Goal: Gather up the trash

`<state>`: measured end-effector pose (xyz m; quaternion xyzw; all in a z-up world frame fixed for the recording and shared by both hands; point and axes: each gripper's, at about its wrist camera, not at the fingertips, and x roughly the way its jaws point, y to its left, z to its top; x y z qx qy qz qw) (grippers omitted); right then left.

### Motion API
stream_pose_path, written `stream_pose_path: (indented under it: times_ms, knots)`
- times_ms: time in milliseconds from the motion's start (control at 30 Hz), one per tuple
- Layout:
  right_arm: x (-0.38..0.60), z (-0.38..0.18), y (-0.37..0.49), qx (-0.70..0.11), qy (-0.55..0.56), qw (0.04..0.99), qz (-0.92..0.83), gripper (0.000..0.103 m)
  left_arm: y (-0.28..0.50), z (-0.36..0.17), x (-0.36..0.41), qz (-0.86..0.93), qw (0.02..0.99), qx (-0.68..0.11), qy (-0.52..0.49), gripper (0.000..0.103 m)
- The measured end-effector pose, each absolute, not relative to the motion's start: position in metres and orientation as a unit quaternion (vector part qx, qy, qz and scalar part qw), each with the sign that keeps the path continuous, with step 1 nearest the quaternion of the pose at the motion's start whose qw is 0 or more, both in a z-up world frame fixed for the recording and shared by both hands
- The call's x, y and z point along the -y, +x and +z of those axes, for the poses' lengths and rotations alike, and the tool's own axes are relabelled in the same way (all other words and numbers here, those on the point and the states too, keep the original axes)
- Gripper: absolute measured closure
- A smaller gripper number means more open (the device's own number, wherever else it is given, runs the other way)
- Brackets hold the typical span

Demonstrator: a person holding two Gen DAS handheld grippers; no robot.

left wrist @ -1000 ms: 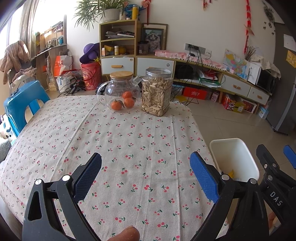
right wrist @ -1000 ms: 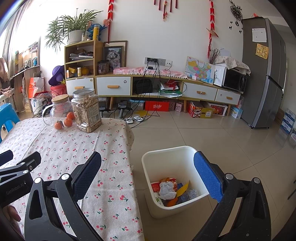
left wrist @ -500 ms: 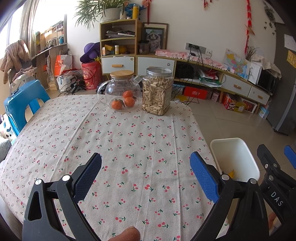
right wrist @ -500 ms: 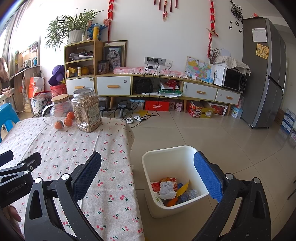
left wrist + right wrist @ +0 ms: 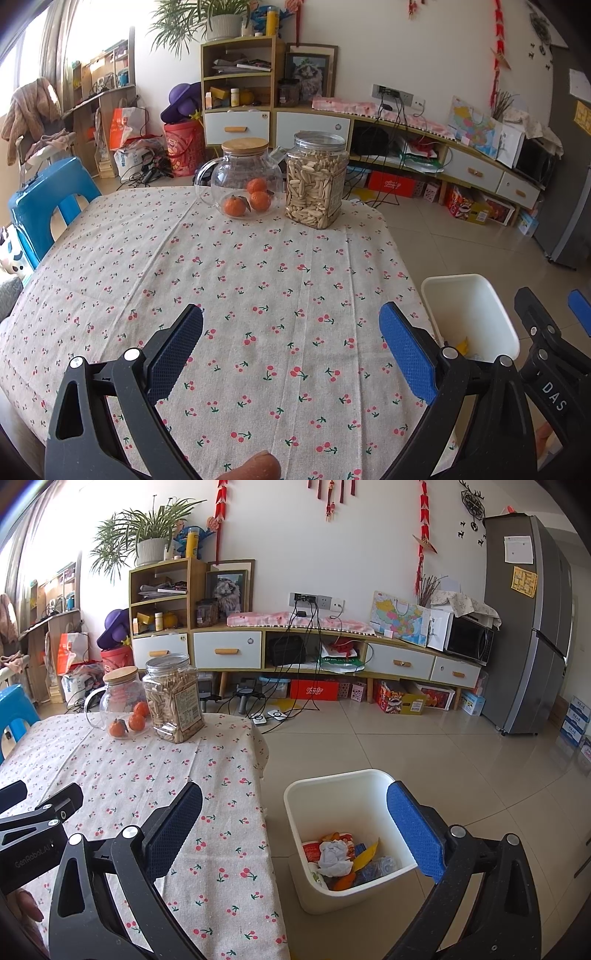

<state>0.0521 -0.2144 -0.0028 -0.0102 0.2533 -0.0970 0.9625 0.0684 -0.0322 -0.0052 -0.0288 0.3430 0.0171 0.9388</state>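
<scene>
over the tablecloth (image 5: 280, 280), left gripper (image 5: 291, 347) spread wide, empty, right gripper (image 5: 294, 823) likewise above bin (image 5: 332, 786)

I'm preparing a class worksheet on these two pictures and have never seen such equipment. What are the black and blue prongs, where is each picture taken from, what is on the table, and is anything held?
No robot here: a person holds a two-finger gripper in each hand, each with a camera looking along its fingers. One picture comes from the left gripper, over the table. The other comes from the right gripper, above a white bin on the floor, with trash in it. Both grippers are open and hold nothing. On the cherry-print cloth stand a glass jug with three oranges and a jar of seeds. No loose trash shows on the table.
</scene>
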Motion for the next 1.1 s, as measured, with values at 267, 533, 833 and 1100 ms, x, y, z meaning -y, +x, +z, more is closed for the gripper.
stream_pose_path:
  times_ms: [267, 533, 833, 1100]
  knots:
    - [0.214, -0.002, 0.052, -0.254, -0.01, 0.962, -0.097, 0.007, 0.068, -0.006, 0.032, 0.018, 0.938, -0.344, -0.029, 0.01]
    - [0.214, -0.002, 0.052, -0.254, -0.01, 0.962, -0.097, 0.007, 0.068, -0.006, 0.034, 0.019, 0.937, -0.346, -0.031, 0.01]
    - [0.211, -0.01, 0.051, -0.272, -0.004, 0.958, -0.089, 0.007, 0.07, -0.006, 0.035, 0.025, 0.936, -0.349, -0.033, 0.01]
    - [0.216, -0.012, 0.053, -0.287, 0.004, 0.954, -0.085, 0.007, 0.069, -0.004, 0.039, 0.014, 0.939, -0.342, -0.03, 0.01]
